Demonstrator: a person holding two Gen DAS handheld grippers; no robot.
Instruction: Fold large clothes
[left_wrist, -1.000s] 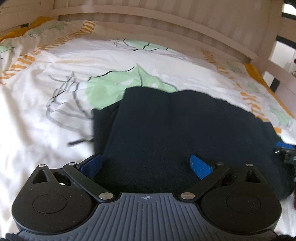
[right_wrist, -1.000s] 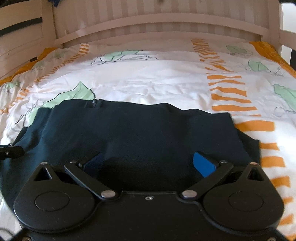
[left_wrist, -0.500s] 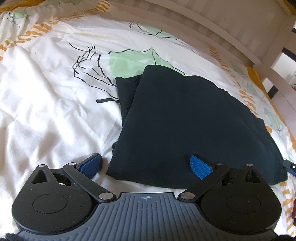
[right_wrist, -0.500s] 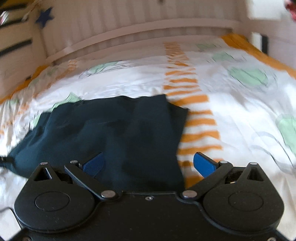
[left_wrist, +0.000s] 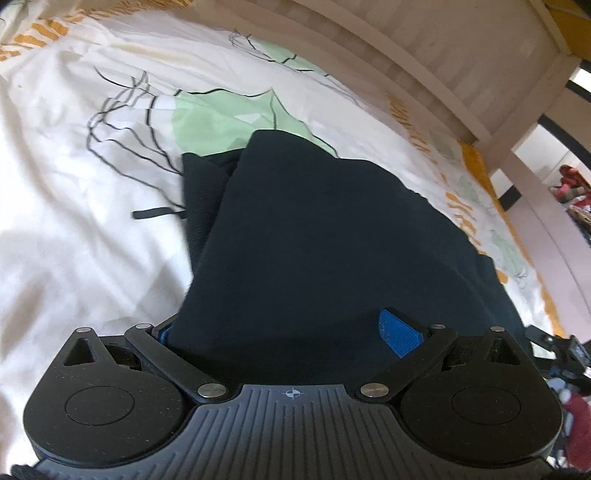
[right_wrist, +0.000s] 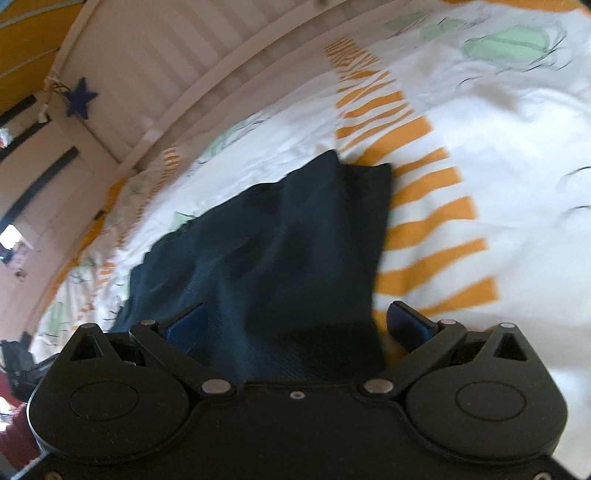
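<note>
- Step: mid-fold, judging by layout – dark garment (left_wrist: 325, 236) already doubled on the bed (left_wrist: 74, 229), both grippers sit at its near edge, one per corner
- Left gripper (left_wrist: 280, 328): jaws spread wide, near-left corner of the cloth lies between them, covering the left blue pad; right pad bare. Cloth is inside the gap, not pinched
- Right gripper (right_wrist: 299, 325): jaws also wide, near-right corner of garment (right_wrist: 280, 251) bunched up between them, right pad clear of the fabric over the quilt. No clamp visible here either
- Garment location: flat on the white, green and orange quilt, short of the headboard (left_wrist: 443, 55); a lower layer sticks out along its left side, thin cord (left_wrist: 151, 213) trailing from it onto the quilt
- Orientation: long axis runs left-right across the bed, between the two grippers; short axis points toward the headboard
- Next move, my read: close both sets of jaws on the near corners together, lift evenly, carry the edge over toward the far edge
- Right view is blurred, fabric detail there is unreliable
</note>
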